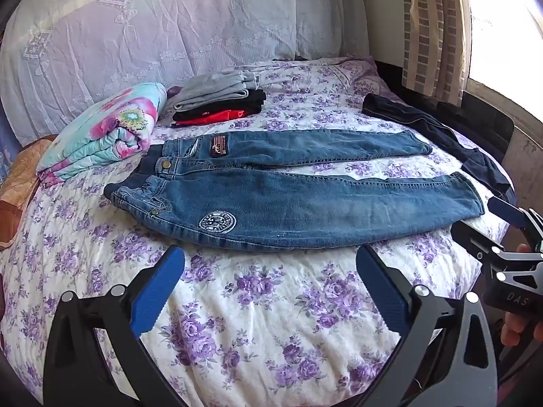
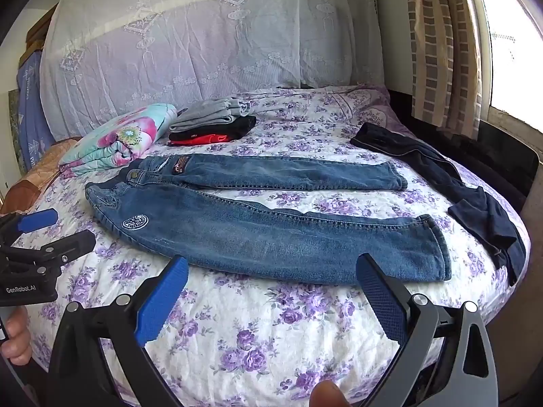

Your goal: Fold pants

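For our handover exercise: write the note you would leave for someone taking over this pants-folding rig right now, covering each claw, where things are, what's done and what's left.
Left claw: open, empty, above the bedspread near the jeans' waist half.
Right claw: open, empty, near the lower half of the front leg.
Jeans: spread flat on the bed, waist to the left, legs apart, pointing right. Not yet folded.
Folded clothes stack and folded floral blanket lie behind the jeans; a dark garment lies unfolded at the right.
Done: jeans laid out.
Left: probably bring one leg over the other, then fold lengthwise.

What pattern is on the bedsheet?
Purple flowers on white; the bedsheet shows best in the left wrist view.
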Tool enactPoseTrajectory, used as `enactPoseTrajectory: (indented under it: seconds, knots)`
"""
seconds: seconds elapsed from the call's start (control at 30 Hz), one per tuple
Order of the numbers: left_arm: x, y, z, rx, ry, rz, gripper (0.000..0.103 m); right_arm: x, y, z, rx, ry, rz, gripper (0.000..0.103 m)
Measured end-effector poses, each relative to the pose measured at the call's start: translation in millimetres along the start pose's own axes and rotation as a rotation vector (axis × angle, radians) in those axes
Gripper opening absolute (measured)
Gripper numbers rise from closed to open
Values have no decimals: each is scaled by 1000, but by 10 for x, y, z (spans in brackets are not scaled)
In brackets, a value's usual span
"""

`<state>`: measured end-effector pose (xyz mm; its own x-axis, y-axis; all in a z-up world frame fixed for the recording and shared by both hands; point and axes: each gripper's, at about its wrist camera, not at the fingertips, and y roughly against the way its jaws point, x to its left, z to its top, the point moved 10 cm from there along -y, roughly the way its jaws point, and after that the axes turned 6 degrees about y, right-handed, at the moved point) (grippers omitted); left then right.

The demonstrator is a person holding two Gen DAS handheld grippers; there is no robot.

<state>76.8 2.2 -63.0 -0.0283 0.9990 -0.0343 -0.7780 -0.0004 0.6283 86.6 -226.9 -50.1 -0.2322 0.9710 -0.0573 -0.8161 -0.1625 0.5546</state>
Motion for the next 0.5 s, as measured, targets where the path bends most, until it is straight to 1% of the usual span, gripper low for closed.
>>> enactPoseTrajectory:
  seconds: [0.5]
  knots:
    - [-9, -9, -6, 1, 0, 1, 99, 11, -17, -28, 1, -4, 4, 100]
